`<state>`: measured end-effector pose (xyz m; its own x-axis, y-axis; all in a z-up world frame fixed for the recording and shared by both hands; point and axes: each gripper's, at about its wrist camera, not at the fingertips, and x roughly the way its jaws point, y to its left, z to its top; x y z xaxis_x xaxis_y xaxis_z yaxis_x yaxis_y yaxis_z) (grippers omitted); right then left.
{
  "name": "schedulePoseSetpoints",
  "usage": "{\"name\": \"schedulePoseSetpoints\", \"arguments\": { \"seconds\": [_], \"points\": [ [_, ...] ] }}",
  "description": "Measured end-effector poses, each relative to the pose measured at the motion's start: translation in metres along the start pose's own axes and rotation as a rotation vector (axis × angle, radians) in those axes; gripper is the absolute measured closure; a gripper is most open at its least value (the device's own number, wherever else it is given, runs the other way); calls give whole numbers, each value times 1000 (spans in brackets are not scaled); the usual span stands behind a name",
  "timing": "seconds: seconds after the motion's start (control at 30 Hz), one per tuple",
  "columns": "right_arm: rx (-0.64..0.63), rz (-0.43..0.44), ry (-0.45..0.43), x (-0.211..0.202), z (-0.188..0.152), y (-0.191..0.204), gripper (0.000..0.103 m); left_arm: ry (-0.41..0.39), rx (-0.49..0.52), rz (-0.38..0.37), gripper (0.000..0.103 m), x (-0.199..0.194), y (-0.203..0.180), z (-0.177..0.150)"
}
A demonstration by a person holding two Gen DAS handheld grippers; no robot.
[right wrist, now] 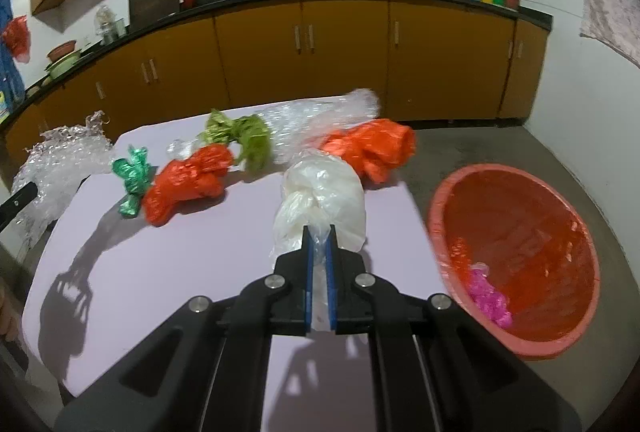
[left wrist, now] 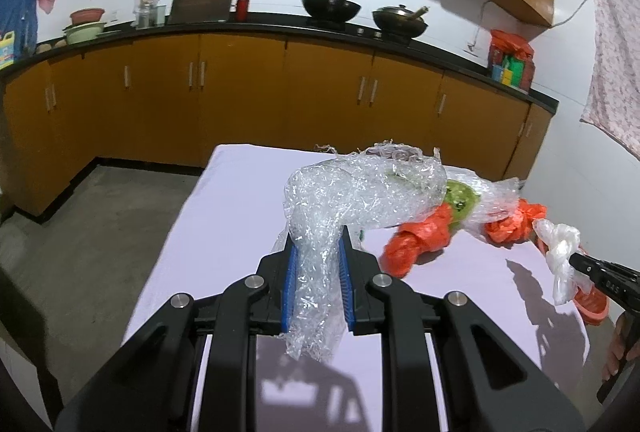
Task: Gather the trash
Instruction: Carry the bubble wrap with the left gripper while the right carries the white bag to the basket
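Note:
My left gripper [left wrist: 318,238] is shut on a crumpled sheet of clear bubble wrap [left wrist: 360,192] and holds it above the white table [left wrist: 224,216]. My right gripper [right wrist: 319,232] is shut on a knotted white plastic bag [right wrist: 324,188], held above the table's right part [right wrist: 200,256]. On the table lie two orange bags [right wrist: 188,180] [right wrist: 372,146], a green foil wrapper [right wrist: 134,176], a light green bag [right wrist: 244,134] and another clear bubble wrap piece [right wrist: 316,120]. A red basin [right wrist: 516,252] at the table's right edge holds a pink bag [right wrist: 490,298].
Orange kitchen cabinets [left wrist: 240,92] with a black counter run along the far wall. Two woks [left wrist: 332,8] sit on the counter. A patterned cloth [left wrist: 616,60] hangs on the right. Grey concrete floor [left wrist: 80,232] lies left of the table.

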<state>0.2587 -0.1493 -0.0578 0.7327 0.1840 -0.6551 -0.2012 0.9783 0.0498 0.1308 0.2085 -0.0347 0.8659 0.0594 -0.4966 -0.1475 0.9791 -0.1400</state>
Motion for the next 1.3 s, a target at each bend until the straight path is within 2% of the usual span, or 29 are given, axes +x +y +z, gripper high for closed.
{"name": "schedulePoseSetpoints", "arguments": {
  "seconds": [0.33, 0.83, 1.13, 1.3],
  "points": [
    [84, -77, -30, -12, -1, -50, 96, 8, 46, -100, 84, 8, -56, 1],
    [195, -189, -56, -26, -10, -120, 96, 42, 95, -302, 84, 27, -152, 2],
    [253, -266, -82, -38, -12, -163, 96, 66, 133, -434, 84, 41, -228, 1],
    [288, -301, -96, -43, -12, -188, 96, 79, 160, -474, 84, 51, -269, -2]
  ]
}}
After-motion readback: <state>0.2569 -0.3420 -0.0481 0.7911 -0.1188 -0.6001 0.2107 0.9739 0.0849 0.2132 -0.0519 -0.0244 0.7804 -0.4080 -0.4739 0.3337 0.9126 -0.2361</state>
